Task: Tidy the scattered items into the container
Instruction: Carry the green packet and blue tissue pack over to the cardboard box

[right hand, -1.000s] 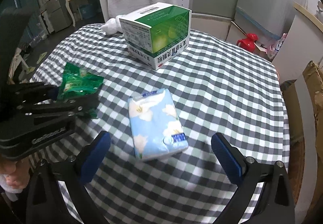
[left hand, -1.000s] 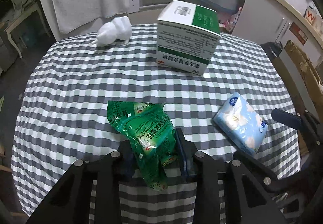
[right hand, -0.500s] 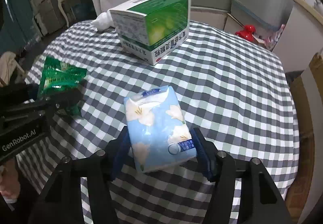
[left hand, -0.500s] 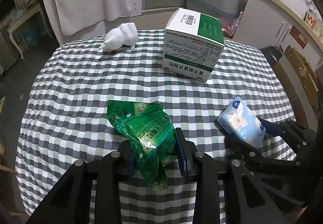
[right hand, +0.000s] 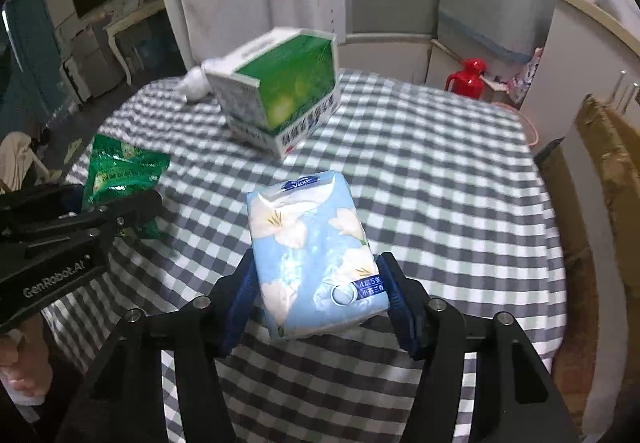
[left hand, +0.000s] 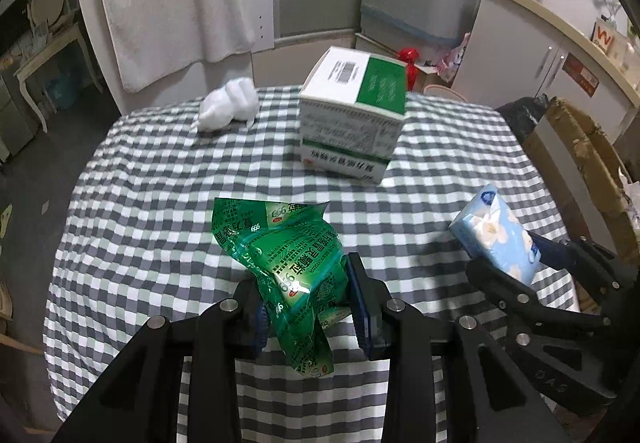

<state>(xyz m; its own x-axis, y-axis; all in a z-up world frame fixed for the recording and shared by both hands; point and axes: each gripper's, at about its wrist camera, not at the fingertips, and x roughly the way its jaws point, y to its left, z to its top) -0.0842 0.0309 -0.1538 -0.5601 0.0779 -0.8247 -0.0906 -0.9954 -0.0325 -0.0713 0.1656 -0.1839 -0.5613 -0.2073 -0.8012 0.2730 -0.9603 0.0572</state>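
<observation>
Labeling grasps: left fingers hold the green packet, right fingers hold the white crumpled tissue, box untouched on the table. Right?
One error: the right gripper holds the blue floral tissue pack, as the right wrist view shows. The white crumpled tissue lies on the checkered table. The left gripper does hold the green packet; the box stands untouched.

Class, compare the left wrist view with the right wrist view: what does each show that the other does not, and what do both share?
Only the left wrist view shows the box's barcoded top. Only the right wrist view shows the box's open green interior and the whole red flask on the floor. Both show the checked tablecloth, the white crumpled item, the left gripper shut on the green packet, and the right gripper shut on the blue tissue pack.
</observation>
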